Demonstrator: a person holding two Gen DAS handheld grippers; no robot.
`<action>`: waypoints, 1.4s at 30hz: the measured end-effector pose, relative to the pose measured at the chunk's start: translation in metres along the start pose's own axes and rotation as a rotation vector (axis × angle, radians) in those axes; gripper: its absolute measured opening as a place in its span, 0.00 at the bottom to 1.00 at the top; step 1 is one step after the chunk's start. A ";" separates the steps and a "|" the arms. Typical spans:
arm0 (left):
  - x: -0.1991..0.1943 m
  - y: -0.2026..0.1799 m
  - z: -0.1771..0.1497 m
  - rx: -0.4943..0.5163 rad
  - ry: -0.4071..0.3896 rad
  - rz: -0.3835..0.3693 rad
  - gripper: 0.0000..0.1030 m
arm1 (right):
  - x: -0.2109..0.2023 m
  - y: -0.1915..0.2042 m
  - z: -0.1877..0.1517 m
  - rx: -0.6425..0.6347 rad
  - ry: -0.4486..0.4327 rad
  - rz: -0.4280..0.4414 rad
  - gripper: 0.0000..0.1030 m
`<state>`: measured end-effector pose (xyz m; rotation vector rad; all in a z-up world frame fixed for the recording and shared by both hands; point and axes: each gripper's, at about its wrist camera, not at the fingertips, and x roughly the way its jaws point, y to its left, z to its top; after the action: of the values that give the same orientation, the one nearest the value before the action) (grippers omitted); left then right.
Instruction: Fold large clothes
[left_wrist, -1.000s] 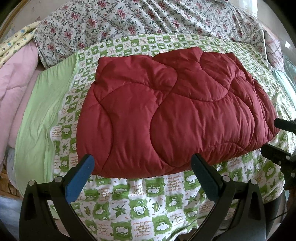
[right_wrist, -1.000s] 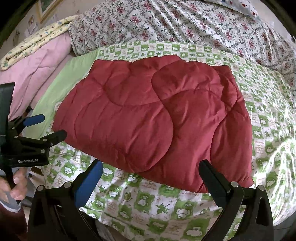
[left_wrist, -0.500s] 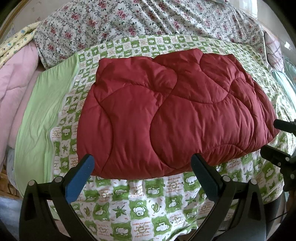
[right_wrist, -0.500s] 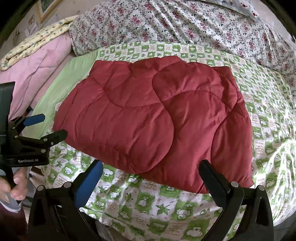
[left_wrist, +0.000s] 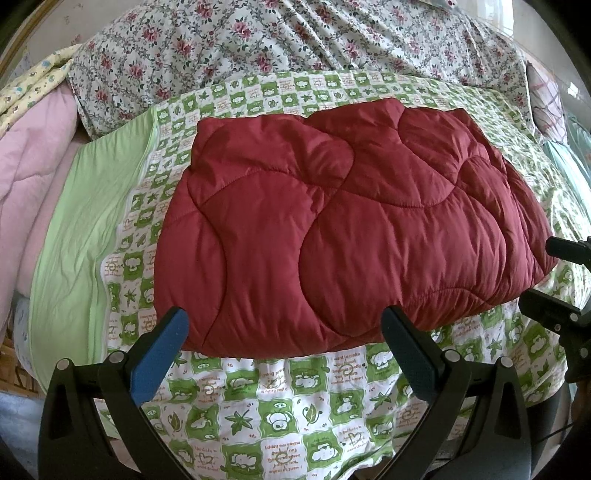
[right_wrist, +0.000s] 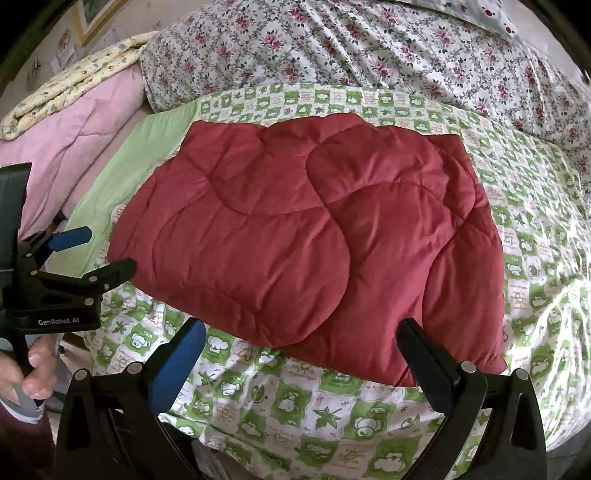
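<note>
While both tongs gape empty, the red quilt lies folded.

- The red quilted garment is padded cloth with a faint sheen.
- The green-checked sheet is matt printed cloth.
- The left gripper is matt black plastic; its fingers' pads look rubbery blue.

Soft daylight fills both views evenly, brightest at the upper right, where the floral bedspread washes pale. The red quilted garment shows a mild sheen along its puffed seams and casts only faint shadows. Fisheye distortion bends the edges, with dark vignetted corners; focus is sharp throughout.
</note>
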<state>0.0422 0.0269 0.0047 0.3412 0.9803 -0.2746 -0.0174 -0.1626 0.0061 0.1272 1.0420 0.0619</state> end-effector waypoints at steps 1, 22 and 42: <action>0.000 0.000 0.000 0.000 -0.001 0.001 1.00 | 0.000 0.000 0.001 0.000 -0.001 0.000 1.00; -0.008 -0.005 0.006 0.015 -0.036 0.018 1.00 | -0.004 0.004 0.006 -0.003 -0.013 0.004 1.00; -0.007 -0.005 0.007 0.013 -0.037 0.020 1.00 | -0.004 0.004 0.006 -0.002 -0.013 0.004 1.00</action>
<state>0.0421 0.0203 0.0137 0.3564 0.9391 -0.2682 -0.0144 -0.1599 0.0125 0.1276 1.0282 0.0654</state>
